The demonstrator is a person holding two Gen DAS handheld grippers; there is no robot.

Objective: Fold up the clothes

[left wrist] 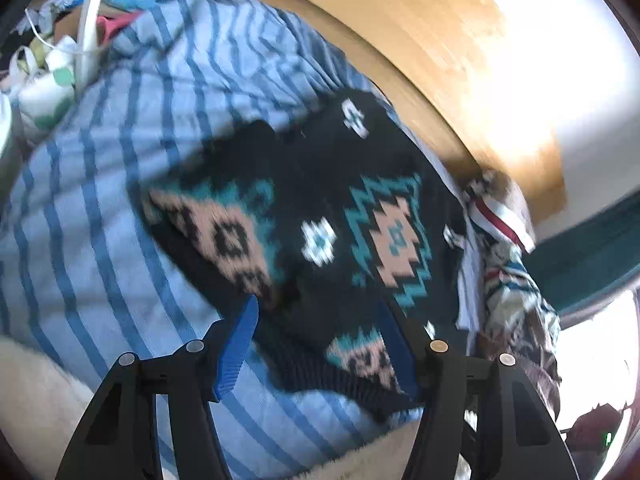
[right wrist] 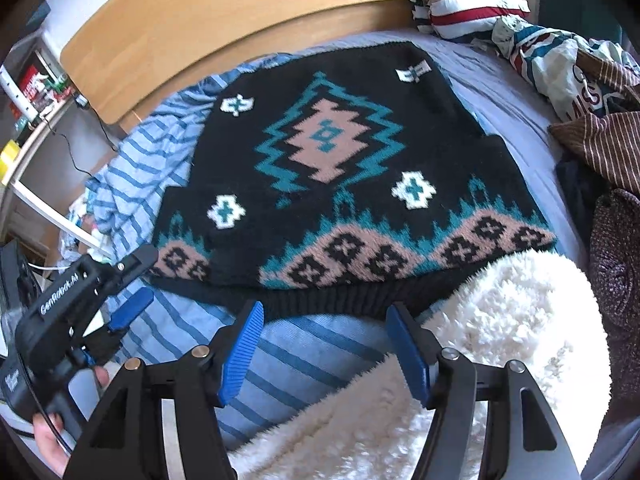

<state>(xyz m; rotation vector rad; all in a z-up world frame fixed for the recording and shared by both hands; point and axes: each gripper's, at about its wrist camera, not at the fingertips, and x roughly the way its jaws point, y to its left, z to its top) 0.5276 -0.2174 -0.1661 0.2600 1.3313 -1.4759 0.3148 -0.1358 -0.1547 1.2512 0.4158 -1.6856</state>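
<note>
The sweater (right wrist: 320,168) lies flat on the bed sheet (right wrist: 280,360). A fluffy blanket (right wrist: 500,340) is near and to its right. A pile of clothes (right wrist: 580,92) sits far right. The headboard (right wrist: 240,12) stands behind.

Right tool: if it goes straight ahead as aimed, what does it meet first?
Most likely the ribbed black hem of the patterned sweater, just ahead of the open right tool; depth is uncertain.
</note>
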